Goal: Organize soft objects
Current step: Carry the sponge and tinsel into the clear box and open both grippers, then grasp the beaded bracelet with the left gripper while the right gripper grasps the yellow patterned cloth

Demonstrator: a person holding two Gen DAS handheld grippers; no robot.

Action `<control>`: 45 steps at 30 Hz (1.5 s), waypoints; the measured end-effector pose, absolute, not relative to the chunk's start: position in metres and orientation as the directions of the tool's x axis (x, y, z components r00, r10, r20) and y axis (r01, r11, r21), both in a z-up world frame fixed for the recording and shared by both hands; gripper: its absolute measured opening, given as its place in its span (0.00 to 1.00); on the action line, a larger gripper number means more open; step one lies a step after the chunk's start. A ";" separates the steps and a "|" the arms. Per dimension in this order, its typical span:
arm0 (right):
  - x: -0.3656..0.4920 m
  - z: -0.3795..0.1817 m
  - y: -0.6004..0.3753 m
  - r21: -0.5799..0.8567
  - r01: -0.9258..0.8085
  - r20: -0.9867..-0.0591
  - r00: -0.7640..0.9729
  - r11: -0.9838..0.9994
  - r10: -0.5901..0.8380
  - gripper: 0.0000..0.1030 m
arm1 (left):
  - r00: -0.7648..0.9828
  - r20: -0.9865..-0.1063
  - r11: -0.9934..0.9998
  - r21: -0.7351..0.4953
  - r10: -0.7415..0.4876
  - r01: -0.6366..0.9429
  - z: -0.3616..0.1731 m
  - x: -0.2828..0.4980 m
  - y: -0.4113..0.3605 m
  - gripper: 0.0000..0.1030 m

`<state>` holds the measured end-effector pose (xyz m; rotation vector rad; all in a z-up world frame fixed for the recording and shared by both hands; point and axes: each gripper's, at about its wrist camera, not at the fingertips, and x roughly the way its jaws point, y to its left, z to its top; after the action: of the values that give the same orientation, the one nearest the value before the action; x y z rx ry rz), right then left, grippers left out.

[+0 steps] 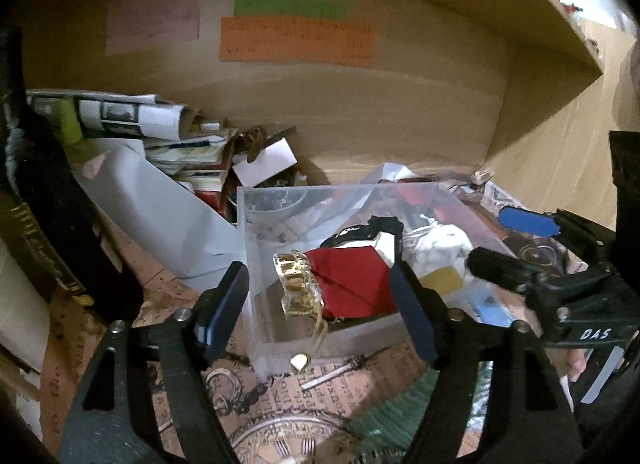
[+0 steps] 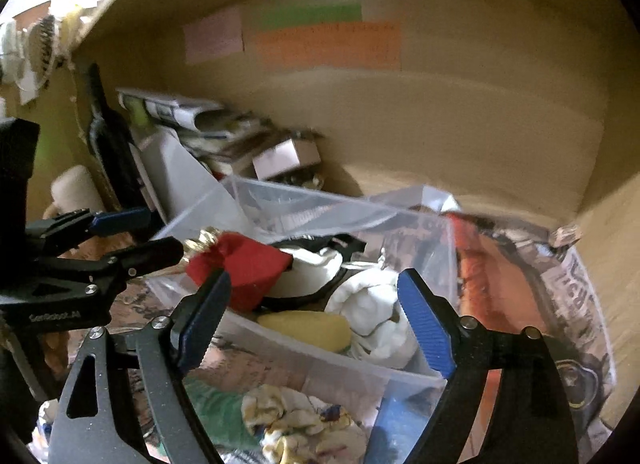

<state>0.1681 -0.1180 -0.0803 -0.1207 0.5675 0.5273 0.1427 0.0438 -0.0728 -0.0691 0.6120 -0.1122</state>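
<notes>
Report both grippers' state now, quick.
Left gripper: open, holding nothing, fingers either side of the clear box's near wall.
Right gripper: open, holding nothing, over the box.

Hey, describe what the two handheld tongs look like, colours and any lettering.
Both tongs, left and right, have black angular arms with triangular cutouts, silver rivets and blue finger pads. White lettering reading "DAS" marks the right one's body in the left wrist view. No cables or sleeves show.
</notes>
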 end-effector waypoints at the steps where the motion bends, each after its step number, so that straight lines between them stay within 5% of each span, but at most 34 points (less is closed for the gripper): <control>1: 0.163 -0.077 -0.120 0.029 -0.507 -0.529 0.724 0.862 0.443 0.81 | 0.815 -0.565 0.991 -0.104 -0.131 0.088 -0.071 0.137 0.045 0.74; 5: 0.144 -0.070 -0.130 0.027 -0.503 -0.495 0.744 0.864 0.449 0.86 | 0.818 -0.559 0.989 -0.116 -0.140 0.090 -0.069 0.120 0.048 0.86; 14: 0.112 -0.087 -0.151 0.041 -0.480 -0.519 0.739 0.877 0.429 0.87 | 0.768 -0.618 0.985 -0.144 -0.168 0.099 -0.091 0.090 0.041 0.92; 36: 0.104 -0.145 -0.174 0.157 -0.412 -0.628 0.660 0.897 0.413 0.86 | 0.671 -0.716 0.979 -0.184 -0.192 0.084 -0.155 0.048 0.020 0.92; 40: 0.111 -0.150 -0.170 0.174 -0.422 -0.642 0.637 0.890 0.427 0.72 | 0.669 -0.716 0.978 -0.185 -0.201 0.096 -0.159 0.047 0.022 0.80; 45: 0.117 -0.157 -0.163 0.175 -0.442 -0.662 0.609 0.880 0.437 0.43 | 0.681 -0.698 0.973 -0.202 -0.221 0.109 -0.161 0.047 0.024 0.72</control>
<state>0.1172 -0.1634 -0.1568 -0.0068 0.7632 0.5074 0.0465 0.0242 -0.1614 -0.1489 0.8007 -0.1861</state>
